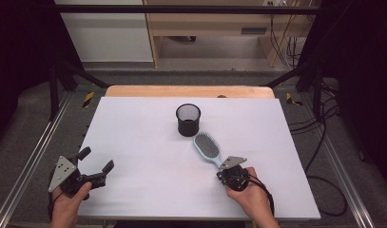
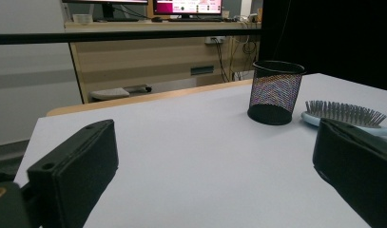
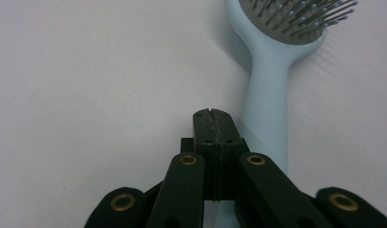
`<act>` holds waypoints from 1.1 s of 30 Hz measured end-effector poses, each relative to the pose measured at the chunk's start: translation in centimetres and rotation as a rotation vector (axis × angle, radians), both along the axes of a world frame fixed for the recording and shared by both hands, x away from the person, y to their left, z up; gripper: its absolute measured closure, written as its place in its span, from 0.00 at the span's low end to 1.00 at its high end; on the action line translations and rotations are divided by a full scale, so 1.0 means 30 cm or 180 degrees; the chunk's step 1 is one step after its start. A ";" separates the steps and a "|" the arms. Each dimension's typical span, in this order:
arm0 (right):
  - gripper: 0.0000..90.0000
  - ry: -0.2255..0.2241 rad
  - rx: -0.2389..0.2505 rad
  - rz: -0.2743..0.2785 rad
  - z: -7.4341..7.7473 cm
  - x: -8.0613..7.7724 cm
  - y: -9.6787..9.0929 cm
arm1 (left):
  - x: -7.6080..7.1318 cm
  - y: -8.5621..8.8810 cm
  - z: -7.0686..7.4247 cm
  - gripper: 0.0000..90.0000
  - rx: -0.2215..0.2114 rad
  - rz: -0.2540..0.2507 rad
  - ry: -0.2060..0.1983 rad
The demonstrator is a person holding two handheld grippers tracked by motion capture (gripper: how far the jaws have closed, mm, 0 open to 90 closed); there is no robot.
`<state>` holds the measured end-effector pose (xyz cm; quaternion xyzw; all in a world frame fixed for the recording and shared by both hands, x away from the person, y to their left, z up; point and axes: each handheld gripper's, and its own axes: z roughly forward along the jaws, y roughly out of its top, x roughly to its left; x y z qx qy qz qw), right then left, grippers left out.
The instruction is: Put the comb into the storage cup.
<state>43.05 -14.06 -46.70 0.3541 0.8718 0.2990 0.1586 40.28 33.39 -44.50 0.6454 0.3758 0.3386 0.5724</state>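
Observation:
A light blue hairbrush (image 1: 208, 146) lies bristles up on the white table (image 1: 143, 142), just in front of a black mesh cup (image 1: 188, 119) that stands upright. My right gripper (image 1: 225, 167) hovers at the brush's handle end. In the right gripper view its jaws (image 3: 213, 114) are pressed together with nothing between them, and the brush handle (image 3: 269, 90) runs beside and under them. My left gripper (image 1: 96, 159) rests at the near left with its jaws wide apart and empty. The left gripper view (image 2: 215, 128) takes in the cup (image 2: 275, 92) and the brush (image 2: 345, 114).
A wooden strip (image 1: 188, 91) borders the table's far edge, with black frame bars (image 1: 181, 8) and a floor of cables beyond. Metal rails (image 1: 29, 156) run along both sides. Open white surface lies between the two grippers.

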 end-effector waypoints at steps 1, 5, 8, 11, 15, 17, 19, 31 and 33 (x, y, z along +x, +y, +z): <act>1.00 0.0003 -0.0009 -0.0007 0.000 0.001 -0.002 | 0.000 0.000 0.000 0.01 0.0000 0.0002 0.0002; 1.00 0.0010 -0.0015 -0.0011 0.000 0.008 -0.007 | 0.001 0.000 -0.001 0.01 0.0003 0.0007 0.0007; 1.00 0.0015 -0.0028 -0.0014 0.001 0.014 -0.011 | 0.002 -0.001 -0.003 0.01 0.0001 0.0003 0.0014; 1.00 0.0020 -0.0029 -0.0010 0.002 0.020 -0.017 | 0.003 0.000 -0.004 0.01 0.0014 0.0003 0.0019; 1.00 0.0016 -0.0050 -0.0002 0.002 0.027 -0.022 | 0.004 -0.002 -0.004 0.01 0.0023 -0.0001 0.0023; 1.00 0.0005 -0.0074 0.0007 0.003 0.031 -0.023 | 0.004 -0.002 -0.005 0.01 0.0027 0.0002 0.0024; 1.00 -0.0004 -0.0080 0.0004 0.005 0.037 -0.027 | 0.004 -0.002 -0.005 0.01 0.0027 0.0001 0.0026; 1.00 -0.0056 -0.0116 0.0048 0.003 0.056 -0.053 | 0.007 -0.003 -0.008 0.01 0.0044 0.0003 0.0037; 1.00 -0.0057 -0.0120 0.0056 0.003 0.058 -0.058 | 0.007 -0.002 -0.008 0.01 0.0037 0.0010 0.0033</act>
